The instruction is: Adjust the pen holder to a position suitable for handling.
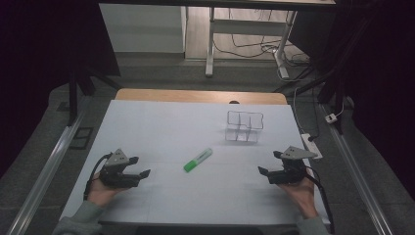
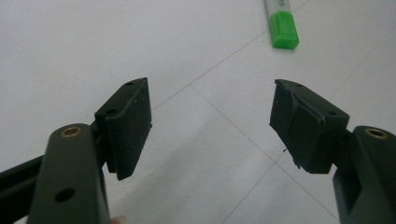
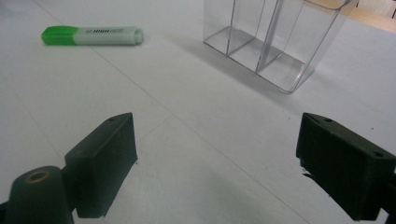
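A green highlighter (image 1: 198, 159) lies flat near the middle of the white table (image 1: 161, 127), its green cap toward the front left. The same highlighter (image 2: 281, 22) appears ahead in the left gripper view, and the highlighter (image 3: 91, 35) lies at the upper left of the right gripper view. A clear plastic organiser (image 1: 244, 126) with several compartments stands upright behind it; the organiser (image 3: 275, 37) looks empty. My left gripper (image 1: 140, 167) rests low at the front left, open with nothing between its jaws. My right gripper (image 1: 269, 163) sits at the front right, open and empty too.
A white power strip (image 1: 311, 145) lies at the table's right edge with a cable running back. A wooden strip (image 1: 200, 96) borders the far edge. Beyond it stand white desk legs (image 1: 210, 44) and floor cables. Metal rails run along both sides.
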A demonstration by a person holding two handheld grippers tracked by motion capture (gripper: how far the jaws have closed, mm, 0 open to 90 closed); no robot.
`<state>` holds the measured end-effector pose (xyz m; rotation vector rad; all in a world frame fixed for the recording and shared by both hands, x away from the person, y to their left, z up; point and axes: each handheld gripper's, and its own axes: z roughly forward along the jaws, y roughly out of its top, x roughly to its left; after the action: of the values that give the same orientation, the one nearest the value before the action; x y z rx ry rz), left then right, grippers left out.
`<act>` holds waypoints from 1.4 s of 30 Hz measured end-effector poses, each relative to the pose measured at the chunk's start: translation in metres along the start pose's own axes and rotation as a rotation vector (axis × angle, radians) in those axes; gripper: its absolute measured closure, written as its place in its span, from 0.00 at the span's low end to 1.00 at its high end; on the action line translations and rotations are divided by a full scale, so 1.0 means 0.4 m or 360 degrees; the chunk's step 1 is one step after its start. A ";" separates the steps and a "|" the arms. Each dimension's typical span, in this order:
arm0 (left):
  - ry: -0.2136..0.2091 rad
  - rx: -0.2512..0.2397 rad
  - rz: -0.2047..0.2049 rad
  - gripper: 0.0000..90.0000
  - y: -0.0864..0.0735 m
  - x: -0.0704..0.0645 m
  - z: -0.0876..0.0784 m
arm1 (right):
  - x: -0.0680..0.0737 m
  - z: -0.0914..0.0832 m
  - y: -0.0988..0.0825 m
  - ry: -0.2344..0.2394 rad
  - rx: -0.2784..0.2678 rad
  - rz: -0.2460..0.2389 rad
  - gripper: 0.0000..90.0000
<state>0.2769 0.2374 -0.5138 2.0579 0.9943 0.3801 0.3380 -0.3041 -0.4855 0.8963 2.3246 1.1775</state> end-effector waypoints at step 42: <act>0.0010 -0.0006 0.0042 0.32 0.010 0.002 -0.001 | 0.010 0.051 0.037 -0.0042 -0.0061 0.0062 0.21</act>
<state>0.2792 0.2370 -0.5106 2.0693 0.9703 0.4020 0.3526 -0.2831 -0.4851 0.9417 2.2657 1.2147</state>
